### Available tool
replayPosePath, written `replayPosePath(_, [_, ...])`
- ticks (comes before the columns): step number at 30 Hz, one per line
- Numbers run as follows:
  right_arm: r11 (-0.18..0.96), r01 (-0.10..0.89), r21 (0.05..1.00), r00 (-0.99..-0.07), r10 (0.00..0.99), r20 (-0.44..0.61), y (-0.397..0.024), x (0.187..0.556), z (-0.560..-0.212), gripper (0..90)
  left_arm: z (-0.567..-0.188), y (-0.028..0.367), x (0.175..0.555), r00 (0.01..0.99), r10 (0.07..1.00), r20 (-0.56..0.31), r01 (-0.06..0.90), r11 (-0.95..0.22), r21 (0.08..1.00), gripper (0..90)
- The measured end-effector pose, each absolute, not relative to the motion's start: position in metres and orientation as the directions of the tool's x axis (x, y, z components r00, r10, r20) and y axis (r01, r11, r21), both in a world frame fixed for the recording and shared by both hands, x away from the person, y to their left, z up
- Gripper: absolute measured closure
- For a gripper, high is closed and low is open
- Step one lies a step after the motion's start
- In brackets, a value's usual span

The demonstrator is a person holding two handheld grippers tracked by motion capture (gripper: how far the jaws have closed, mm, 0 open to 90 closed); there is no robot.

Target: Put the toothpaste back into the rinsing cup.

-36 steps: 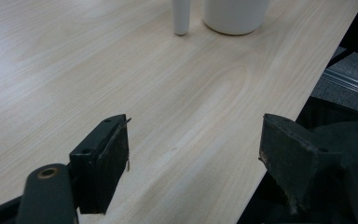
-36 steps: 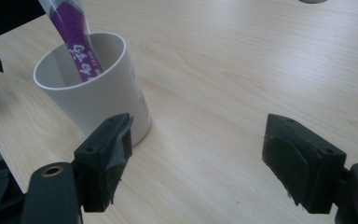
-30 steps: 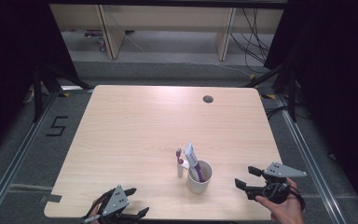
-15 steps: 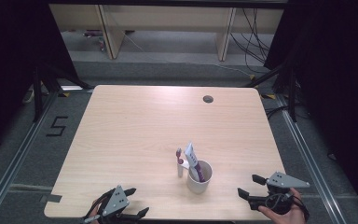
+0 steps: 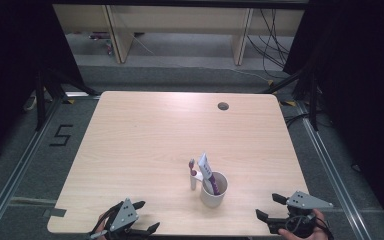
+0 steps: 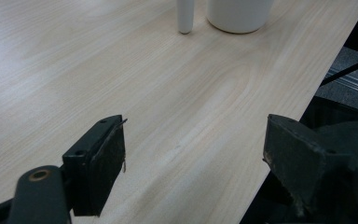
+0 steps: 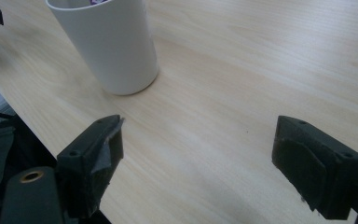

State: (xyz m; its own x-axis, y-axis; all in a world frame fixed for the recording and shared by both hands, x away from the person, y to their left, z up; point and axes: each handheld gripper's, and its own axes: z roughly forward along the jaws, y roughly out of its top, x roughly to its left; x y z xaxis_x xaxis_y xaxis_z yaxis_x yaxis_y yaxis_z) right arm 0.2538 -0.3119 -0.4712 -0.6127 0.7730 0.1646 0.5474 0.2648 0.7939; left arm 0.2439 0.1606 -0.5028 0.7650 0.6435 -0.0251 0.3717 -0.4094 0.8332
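A white cup (image 5: pixel 213 192) stands on the wooden table (image 5: pixel 170 135) near its front edge. A white and purple toothpaste tube (image 5: pixel 205 167) leans out of the cup. Just left of the cup a white-handled toothbrush (image 5: pixel 192 174) with a purple head stands upright on the table. My left gripper (image 5: pixel 147 215) rests open at the front edge, left of the cup. My right gripper (image 5: pixel 266 205) is open at the front edge, right of the cup. The left gripper view has the open left gripper (image 6: pixel 193 144) with the cup (image 6: pixel 238 14) and toothbrush handle (image 6: pixel 184 16) far ahead. The cup (image 7: pixel 109 46) sits ahead-left of the open right gripper (image 7: pixel 198 140).
A round cable hole (image 5: pixel 223 106) lies at the table's far right. Grey floor and metal rails (image 5: pixel 325 165) border the table on both sides. Shelving legs (image 5: pixel 115 35) stand beyond the far edge. The table's front edge runs just under both grippers.
My right gripper has drawn back toward the front edge and slightly right, away from the cup. The left gripper, cup, tube and toothbrush have stayed put.
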Motion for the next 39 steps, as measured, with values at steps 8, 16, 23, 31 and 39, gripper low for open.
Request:
replayPosePath(8, [0.311,0.531,0.788,-0.629,0.768,0.121,-0.313,0.249,-0.477,17.0,-0.502,0.163,0.245,0.773,0.635,-0.015,0.371,-0.433,0.821,19.4])
replayPosePath(16, [0.354,0.543,0.762,-0.642,0.759,0.104,-0.317,0.244,-0.482,16.6,-0.503,0.162,0.245,0.772,0.636,-0.016,0.374,-0.433,0.82,19.5])
replayPosePath(23, [0.378,0.548,0.746,-0.638,0.766,0.081,-0.319,0.239,-0.486,16.6,-0.503,0.163,0.245,0.771,0.637,-0.011,0.373,-0.438,0.818,19.5])
replayPosePath(31, [0.4,0.561,0.725,-0.635,0.77,0.066,-0.321,0.233,-0.489,16.7,-0.503,0.163,0.245,0.777,0.63,-0.008,0.372,-0.447,0.814,19.5])
replayPosePath(39, [0.403,0.561,0.723,-0.635,0.77,0.064,-0.324,0.23,-0.49,16.7,-0.503,0.162,0.246,0.775,0.632,-0.005,0.369,-0.445,0.816,19.5])
